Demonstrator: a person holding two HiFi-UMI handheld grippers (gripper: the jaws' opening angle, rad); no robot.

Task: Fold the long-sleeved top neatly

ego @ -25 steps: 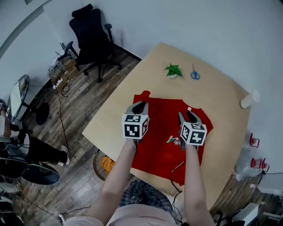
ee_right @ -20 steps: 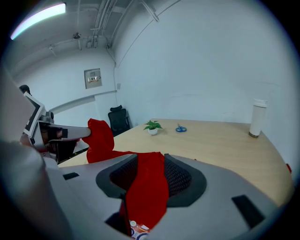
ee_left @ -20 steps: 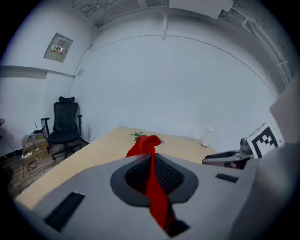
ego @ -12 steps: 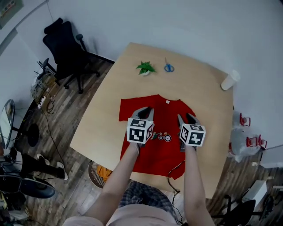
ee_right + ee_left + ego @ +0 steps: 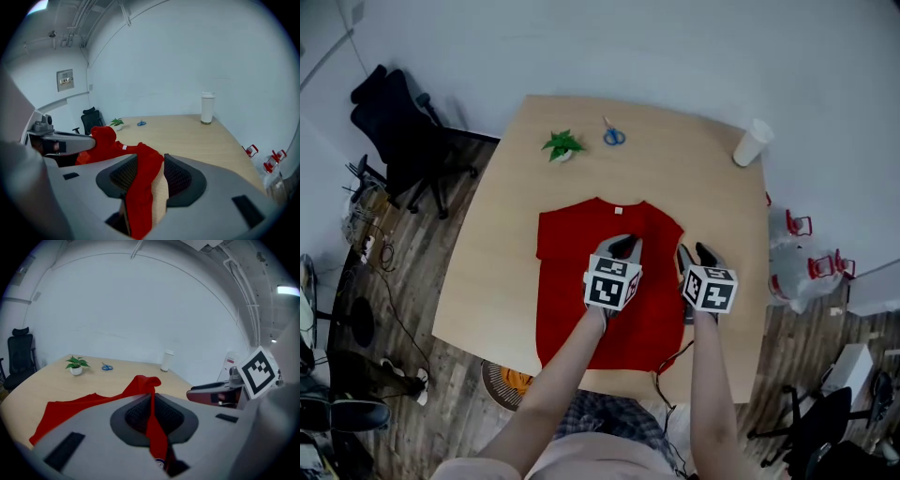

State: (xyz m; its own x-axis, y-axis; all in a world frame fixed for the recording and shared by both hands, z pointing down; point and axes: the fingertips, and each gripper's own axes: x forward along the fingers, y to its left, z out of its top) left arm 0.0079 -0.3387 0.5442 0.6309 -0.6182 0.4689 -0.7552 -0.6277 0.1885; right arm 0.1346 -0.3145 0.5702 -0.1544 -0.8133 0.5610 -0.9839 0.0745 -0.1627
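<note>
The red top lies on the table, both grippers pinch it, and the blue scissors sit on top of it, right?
Not quite. The head view shows the scissors on the bare table, beside the small plant, apart from the red top. The left gripper and right gripper do pinch it.

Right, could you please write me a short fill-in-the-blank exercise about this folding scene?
The left gripper is shut on the ____ top.
In the head view, the scissors lie just ____ of the potted plant.
The white cup stands ____, not on its side, near the edge of the table.
Missing words: red; right; upright.
</note>
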